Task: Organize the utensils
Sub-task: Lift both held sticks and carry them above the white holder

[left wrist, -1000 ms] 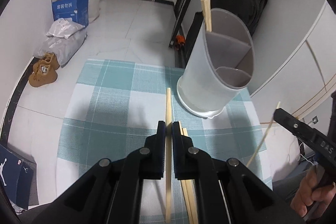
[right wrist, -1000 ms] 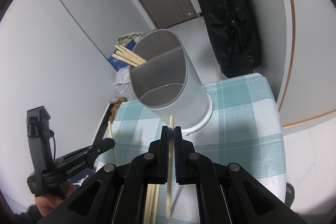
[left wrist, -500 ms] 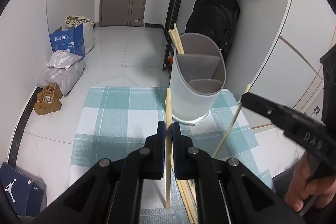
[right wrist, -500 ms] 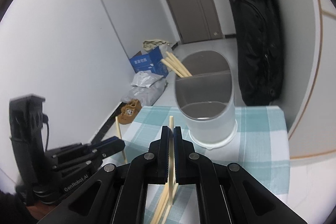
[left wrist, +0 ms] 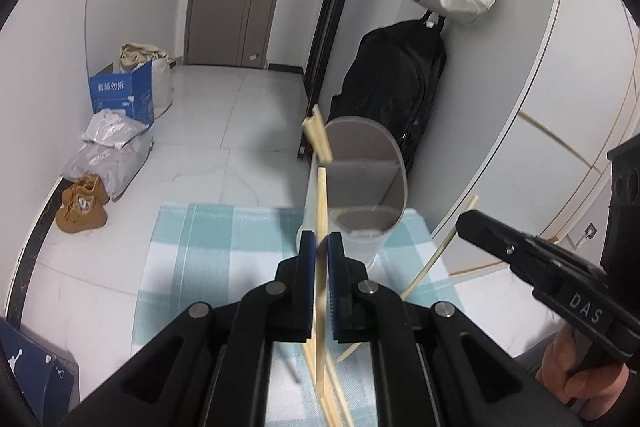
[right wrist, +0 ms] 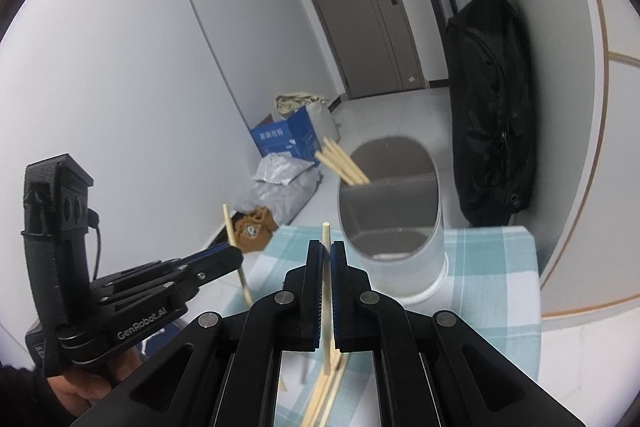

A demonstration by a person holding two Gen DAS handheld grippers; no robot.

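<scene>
Between left claw [left wrist: 319,251] fingers: chopstick [left wrist: 321,203] | holder [left wrist: 360,187] beyond

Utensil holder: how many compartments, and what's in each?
3, in a row inside the holder: the far one has chopsticks leaning out; the middle one and the near one show nothing inside, though their bottoms are partly hidden.

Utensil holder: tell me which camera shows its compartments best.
The right wrist view. There the utensil holder is unobstructed, with both compartments open to view and the stored chopsticks leaning from the far one. In the left wrist view the left gripper and its held chopstick hide the holder's left side.
</scene>
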